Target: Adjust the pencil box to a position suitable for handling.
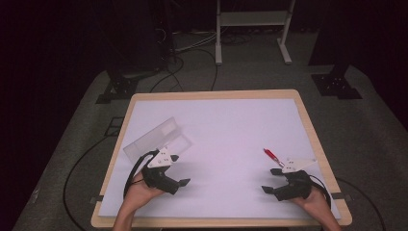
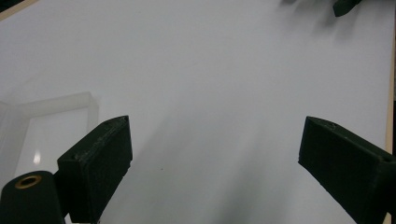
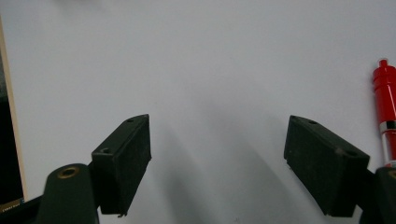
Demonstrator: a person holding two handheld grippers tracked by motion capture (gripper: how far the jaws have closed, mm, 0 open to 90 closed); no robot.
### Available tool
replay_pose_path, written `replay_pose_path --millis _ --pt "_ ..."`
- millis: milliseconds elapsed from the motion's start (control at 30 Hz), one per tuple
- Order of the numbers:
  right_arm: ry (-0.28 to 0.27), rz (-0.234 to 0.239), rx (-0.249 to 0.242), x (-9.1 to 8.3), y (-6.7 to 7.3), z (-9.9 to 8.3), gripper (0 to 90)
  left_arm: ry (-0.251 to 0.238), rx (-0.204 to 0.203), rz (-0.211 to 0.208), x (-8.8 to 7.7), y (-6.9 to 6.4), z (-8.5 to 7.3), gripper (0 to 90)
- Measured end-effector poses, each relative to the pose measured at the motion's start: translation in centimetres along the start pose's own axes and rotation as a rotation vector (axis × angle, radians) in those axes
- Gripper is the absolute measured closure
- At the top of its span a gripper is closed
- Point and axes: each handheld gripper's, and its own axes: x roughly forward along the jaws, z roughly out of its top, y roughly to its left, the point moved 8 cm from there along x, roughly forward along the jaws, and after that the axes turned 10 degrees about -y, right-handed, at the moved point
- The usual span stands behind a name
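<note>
A clear plastic box [image 1: 156, 139] lies open on the left of the white table top [image 1: 226, 130]; in the left gripper view the clear plastic box [image 2: 51, 107] sits just left of the jaws. My left gripper [image 1: 179, 170] rests beside the box's near end, open, with nothing between the jaws [image 2: 215, 140]. A red pen [image 1: 271, 155] lies at the right. Just on the near side of it, my right gripper [image 1: 271, 180] is open and holds nothing. In the right gripper view the pen [image 3: 385, 102] lies beyond the right jaw, outside the gap [image 3: 217, 140].
The table's wooden rim [image 1: 308, 120] frames the white surface. On the floor behind stand a white metal frame [image 1: 252, 19], two black stand bases [image 1: 120, 89] [image 1: 337, 84] and loose cables [image 1: 192, 53]. The other gripper's tip [image 2: 345, 5] shows far off in the left gripper view.
</note>
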Motion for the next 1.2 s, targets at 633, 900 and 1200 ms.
replay_pose_path --millis 633,900,1200 --pt "0.005 0.011 -0.006 0.2 0.2 0.0 22.0 -0.007 -0.019 0.054 -1.7 1.8 -0.6 11.0" --pt "0.004 0.013 -0.009 0.2 0.3 0.0 22.0 -0.010 -0.038 0.079 -2.3 2.6 -1.0 11.5" --pt "0.007 0.017 -0.011 0.3 0.4 0.0 22.0 0.004 -0.055 0.113 -2.9 3.7 -2.0 13.2"
